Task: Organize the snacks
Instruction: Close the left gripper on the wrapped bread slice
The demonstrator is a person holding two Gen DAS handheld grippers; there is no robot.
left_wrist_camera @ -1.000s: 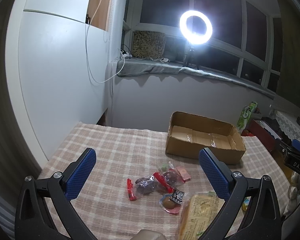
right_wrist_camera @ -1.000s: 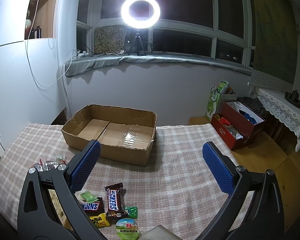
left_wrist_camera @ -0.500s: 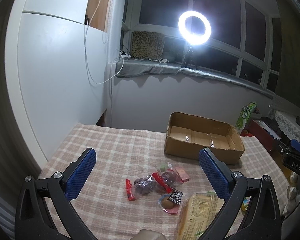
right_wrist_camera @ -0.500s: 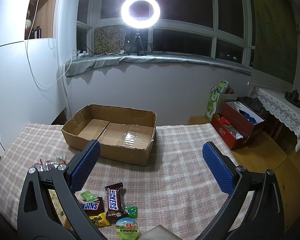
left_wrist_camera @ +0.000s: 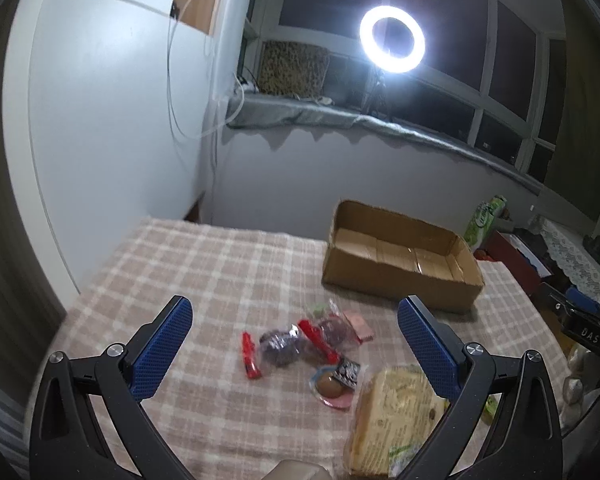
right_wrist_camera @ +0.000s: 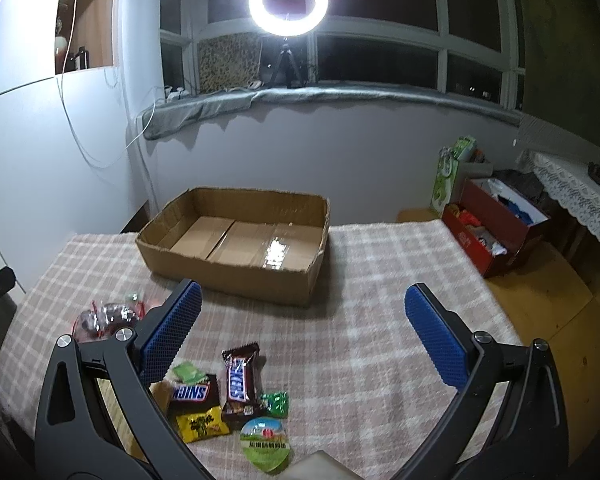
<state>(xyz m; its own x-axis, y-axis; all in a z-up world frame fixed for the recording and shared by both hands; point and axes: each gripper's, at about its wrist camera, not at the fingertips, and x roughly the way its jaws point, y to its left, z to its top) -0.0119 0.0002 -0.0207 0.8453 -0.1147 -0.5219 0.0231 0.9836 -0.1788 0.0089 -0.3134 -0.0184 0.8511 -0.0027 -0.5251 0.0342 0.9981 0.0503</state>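
Note:
An empty cardboard box (left_wrist_camera: 400,256) (right_wrist_camera: 240,240) stands at the far side of the checked tablecloth. In the left wrist view, my left gripper (left_wrist_camera: 296,340) is open and empty above a small heap of wrapped snacks (left_wrist_camera: 296,340), with a large yellow packet (left_wrist_camera: 392,408) at the lower right. In the right wrist view, my right gripper (right_wrist_camera: 304,332) is open and empty. Two Snickers bars (right_wrist_camera: 240,380), a yellow packet (right_wrist_camera: 200,424), green sweets (right_wrist_camera: 276,402) and a round green-lidded cup (right_wrist_camera: 265,442) lie near its left finger.
The tablecloth (right_wrist_camera: 360,340) covers the table, with a white wall on the left. A red box (right_wrist_camera: 496,232) and a green bag (right_wrist_camera: 448,176) sit on the floor to the right. A ring light (right_wrist_camera: 288,2) stands on the window sill.
The left wrist view has shifted slightly, so the snacks and box sit a little further left and up. The right gripper has tilted down a little. Both stay open.

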